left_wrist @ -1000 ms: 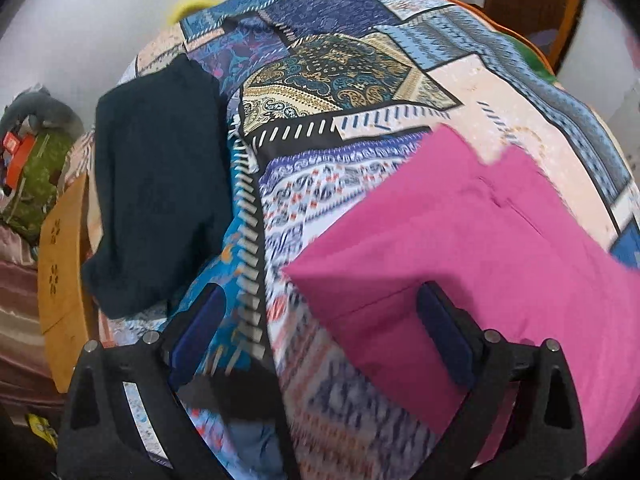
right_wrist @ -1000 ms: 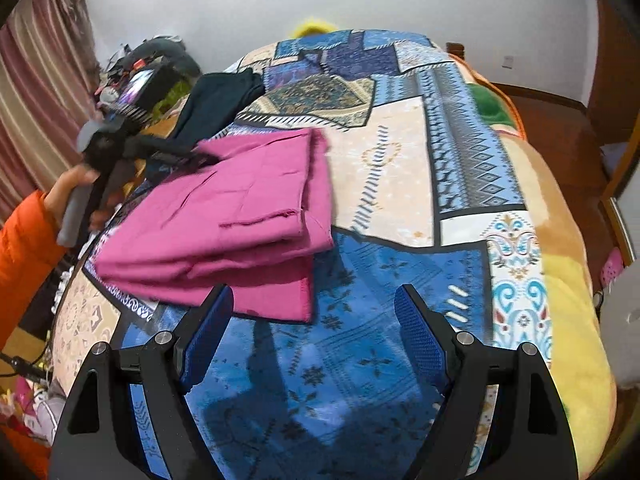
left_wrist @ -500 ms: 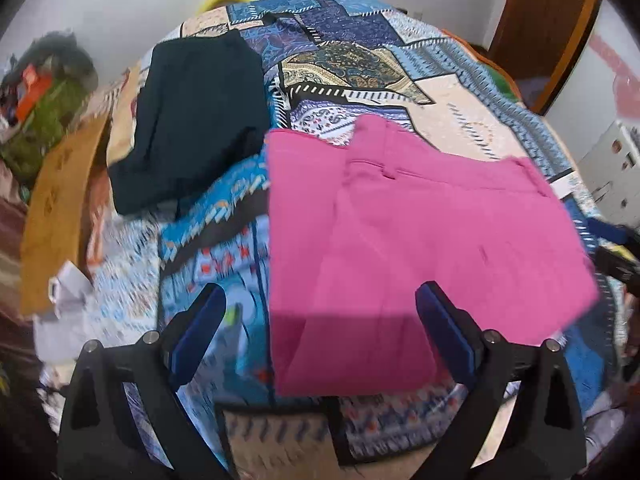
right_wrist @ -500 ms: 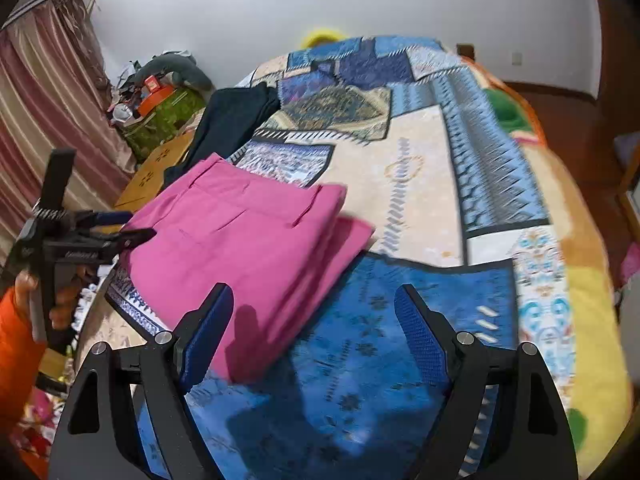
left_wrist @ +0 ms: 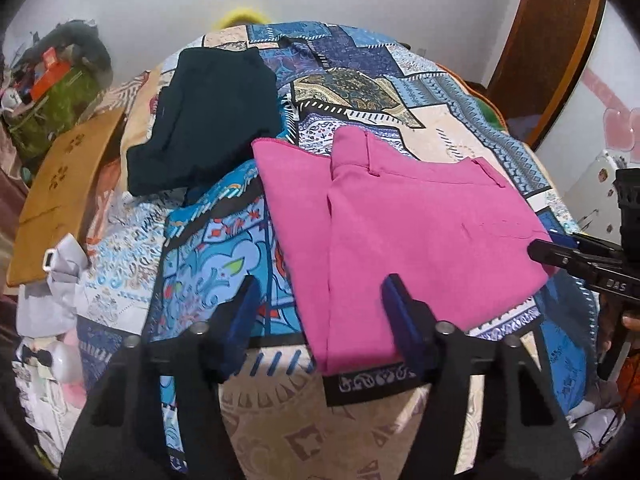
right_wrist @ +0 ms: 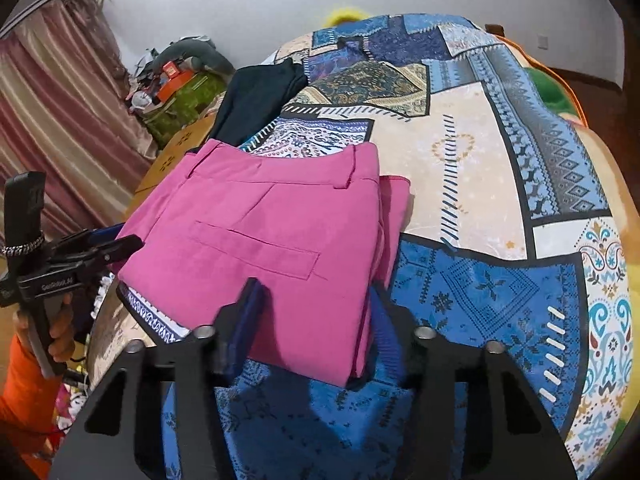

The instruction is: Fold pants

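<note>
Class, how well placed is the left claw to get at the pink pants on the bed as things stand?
Probably well placed, yes. The left claw is open and hangs just over the near edge of the folded pink pants, with nothing lying between them. The dark garment lies off to the side, out of the way.

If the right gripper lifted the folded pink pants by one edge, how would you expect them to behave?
The pink pants would probably droop and unfold, since they are soft cloth in loose stacked layers. They look light. Pushed, they would likely bunch rather than slide on the patterned bedspread, whose surface looks soft.
</note>
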